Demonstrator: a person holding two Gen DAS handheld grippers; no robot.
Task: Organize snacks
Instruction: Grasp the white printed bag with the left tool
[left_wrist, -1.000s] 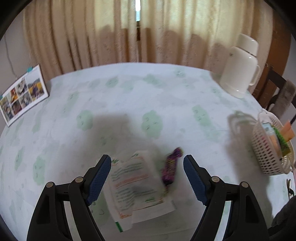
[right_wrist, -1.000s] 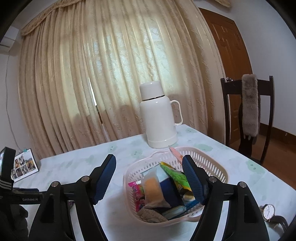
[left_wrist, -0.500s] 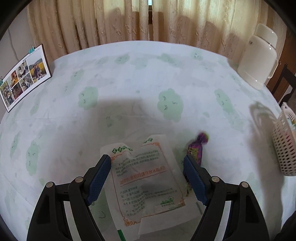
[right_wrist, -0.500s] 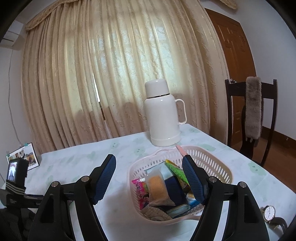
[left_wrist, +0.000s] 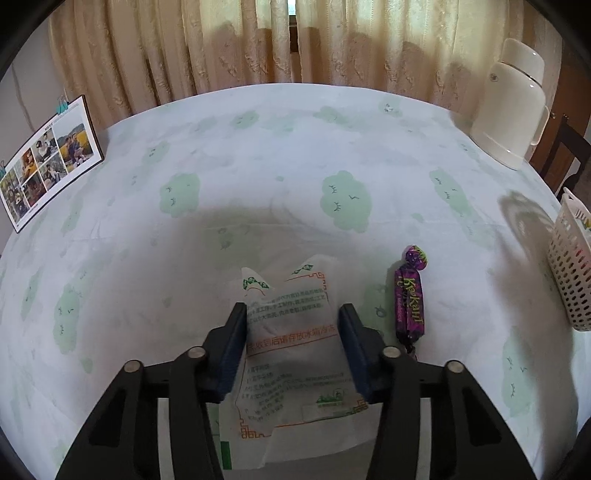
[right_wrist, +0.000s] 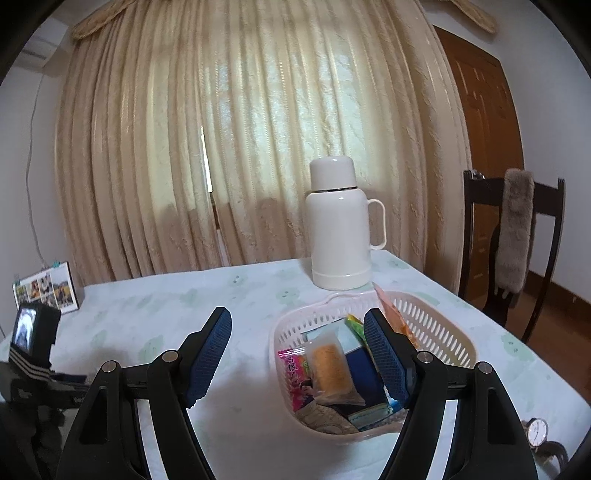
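A white snack packet (left_wrist: 291, 339) with green and orange print lies on the tablecloth. My left gripper (left_wrist: 292, 314) has closed in on it, its blue pads against both sides of the packet. A purple wrapped candy (left_wrist: 409, 301) lies just right of the right finger. My right gripper (right_wrist: 297, 326) is open and empty, held above the table beside a white plastic basket (right_wrist: 436, 325) holding several snacks. The basket's edge also shows in the left wrist view (left_wrist: 569, 266).
A white thermos (right_wrist: 341, 229) stands at the back of the table, also in the left wrist view (left_wrist: 511, 107). A photo frame (left_wrist: 44, 158) stands at the far left. A dark chair (right_wrist: 513, 236) stands to the right. A wristwatch (right_wrist: 537, 432) lies near the table's front right.
My left gripper moved forward and down over the white packet and its fingers closed on the packet's sides. The right gripper drifted slightly; it stays open.
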